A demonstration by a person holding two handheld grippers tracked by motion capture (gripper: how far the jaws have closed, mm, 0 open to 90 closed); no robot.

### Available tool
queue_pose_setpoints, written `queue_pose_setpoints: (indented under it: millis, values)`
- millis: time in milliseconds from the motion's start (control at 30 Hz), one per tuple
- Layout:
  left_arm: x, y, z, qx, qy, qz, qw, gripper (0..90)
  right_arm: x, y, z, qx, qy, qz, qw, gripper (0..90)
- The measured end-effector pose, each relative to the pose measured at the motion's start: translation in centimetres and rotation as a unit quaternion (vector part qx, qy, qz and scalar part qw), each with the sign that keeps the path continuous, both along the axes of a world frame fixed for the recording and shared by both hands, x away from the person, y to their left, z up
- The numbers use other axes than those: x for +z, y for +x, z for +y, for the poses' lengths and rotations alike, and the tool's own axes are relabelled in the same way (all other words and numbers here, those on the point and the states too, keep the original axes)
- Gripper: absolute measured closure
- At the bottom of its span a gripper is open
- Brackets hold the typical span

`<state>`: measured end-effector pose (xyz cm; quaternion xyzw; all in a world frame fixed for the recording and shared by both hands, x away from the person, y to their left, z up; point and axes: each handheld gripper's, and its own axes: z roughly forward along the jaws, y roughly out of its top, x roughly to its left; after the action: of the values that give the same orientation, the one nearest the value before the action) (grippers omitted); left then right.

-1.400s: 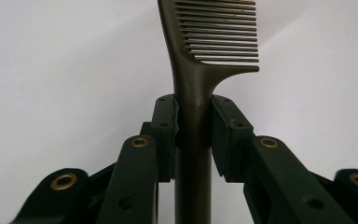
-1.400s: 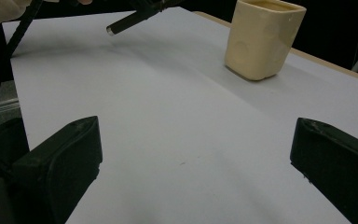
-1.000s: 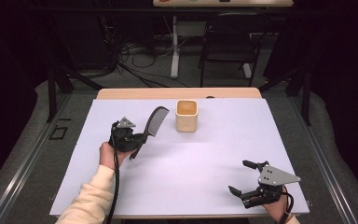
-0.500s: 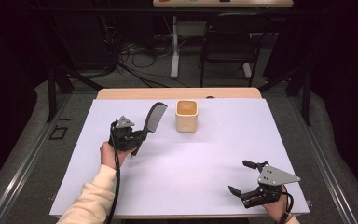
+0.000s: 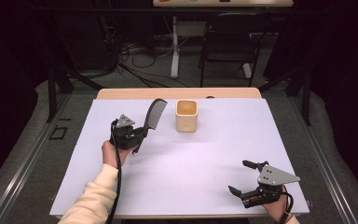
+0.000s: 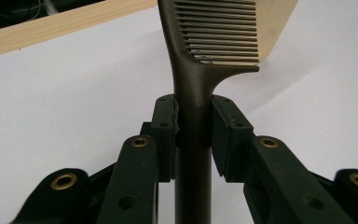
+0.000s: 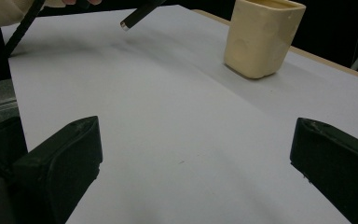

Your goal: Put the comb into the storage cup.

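Left of the cream square plastic cup (image 5: 186,115): left gripper (image 5: 137,135), raised, clamps dark brown plastic comb (image 5: 153,115) by its handle, teeth upward. Near table edge: right gripper (image 5: 243,179), jaws wide, holding nothing.

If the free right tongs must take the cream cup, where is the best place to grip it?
Grip the cup across two opposite flat walls near the rim, coming from above: it stands upright, open-topped and squarish. The right tongs are already open wide.

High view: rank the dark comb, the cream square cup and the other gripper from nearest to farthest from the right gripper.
1. Cream square cup, up the table, centre.
2. Left gripper, far left.
3. Dark comb, in its jaws; nearly level with it, too close to call.
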<state>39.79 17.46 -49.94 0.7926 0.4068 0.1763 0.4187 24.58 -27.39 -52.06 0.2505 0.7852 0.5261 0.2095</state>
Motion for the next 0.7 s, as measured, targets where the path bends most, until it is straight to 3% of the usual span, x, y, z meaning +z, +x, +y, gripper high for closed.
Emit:
queue_pose_setpoints:
  millis: [700]
  values:
    - [0.7, 0.82, -0.42, 0.008, -0.014, -0.03, 0.9994, 72.4, 0.01, -0.02, 0.03, -0.002, -0.001, 0.0, 1.0, 1.7]
